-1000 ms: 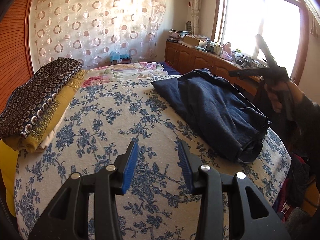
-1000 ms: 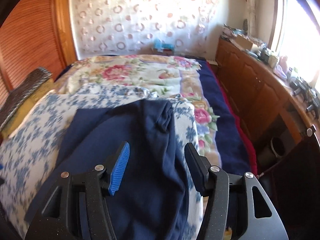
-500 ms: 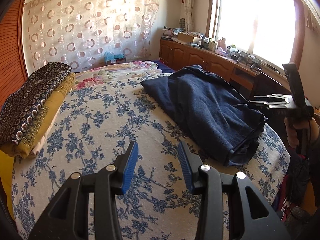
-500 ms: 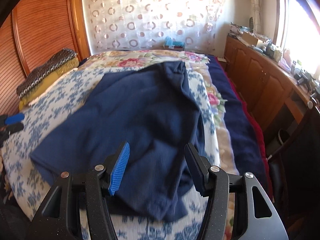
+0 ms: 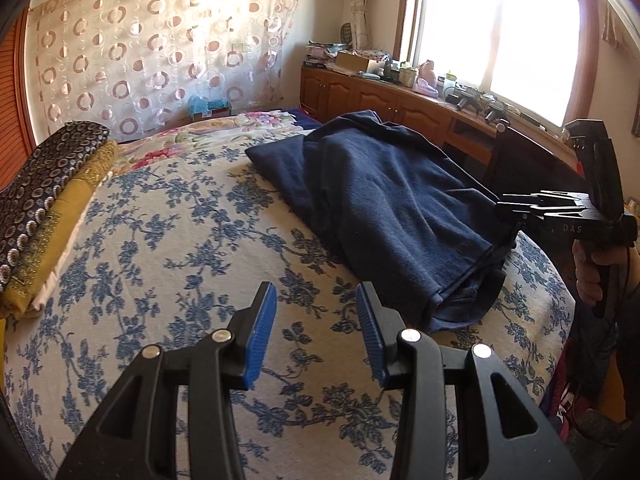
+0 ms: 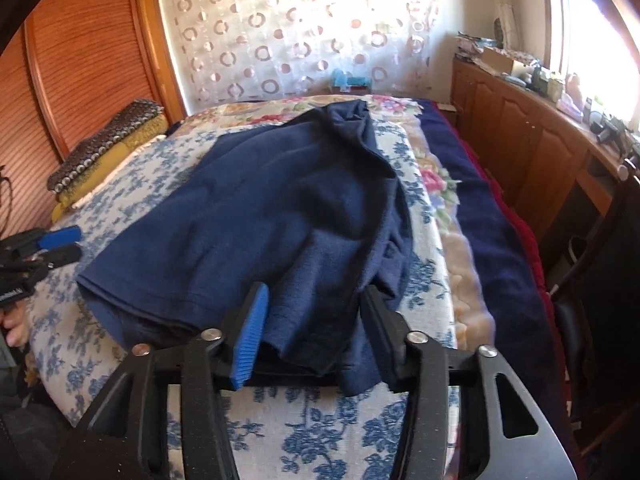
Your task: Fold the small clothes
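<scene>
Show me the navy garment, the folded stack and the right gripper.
navy garment (image 6: pixel 280 216): right wrist view, its middle.
folded stack (image 5: pixel 44 184): left wrist view, top cloth.
right gripper (image 6: pixel 316 320): right wrist view, between fingertips.

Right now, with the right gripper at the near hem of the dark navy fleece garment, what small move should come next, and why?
Probably finish closing the right gripper on the near hem of the dark navy fleece garment. Its jaws are closing with folds of that hem between them, though the pads do not clearly press yet. The left gripper hovers open over the blue-flowered bedspread, holding nothing.
</scene>
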